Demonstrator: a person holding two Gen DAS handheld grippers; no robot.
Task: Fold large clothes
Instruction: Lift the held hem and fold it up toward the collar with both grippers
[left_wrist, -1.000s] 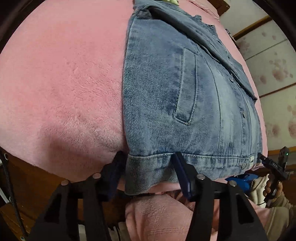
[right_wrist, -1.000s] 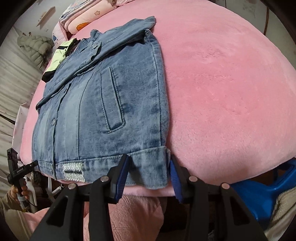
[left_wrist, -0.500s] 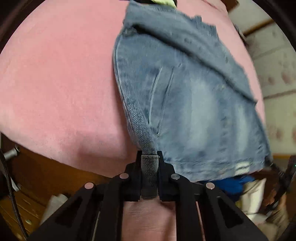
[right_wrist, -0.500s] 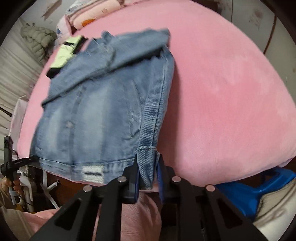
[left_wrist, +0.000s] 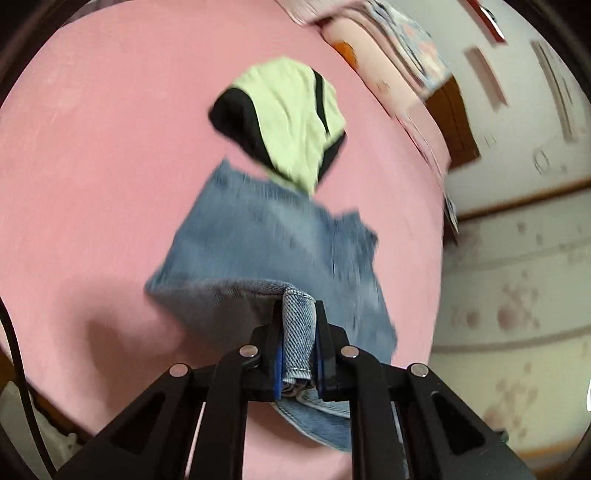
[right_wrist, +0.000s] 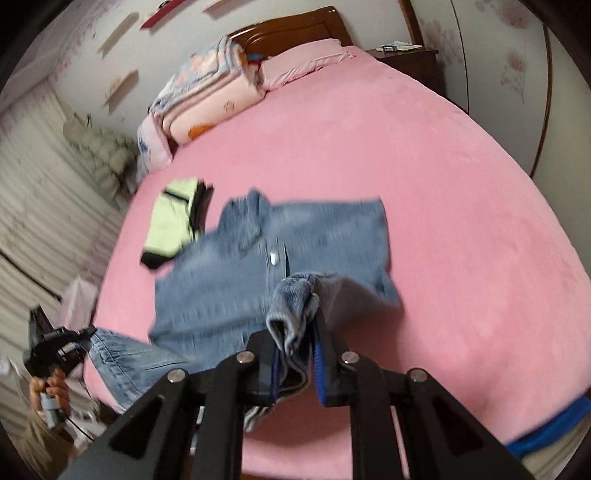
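Left wrist view: the denim jacket hangs lifted above the pink bed, its hem corner pinched in the left hand-held gripper, whose jaws are closed tight on a doubled strip of the hem band. The cloth beyond the pinch is motion-blurred and slopes away toward the far end of the bed, where it overlaps the near edge of a lime-green and black garment lying on the cover.

In the right wrist view, the right hand-held gripper is likewise clamped on a bunched wad of the jacket's hem, the jaws nearly together with the fabric filling the gap. The jacket spreads out past it, collar end resting on the bed, a pale button showing on the placket. At the lower left of this view the left hand-held gripper holds the other hem corner, with the person's hand on its handle.

Folded quilts and a pink pillow sit at the head of the bed by the wooden headboard.
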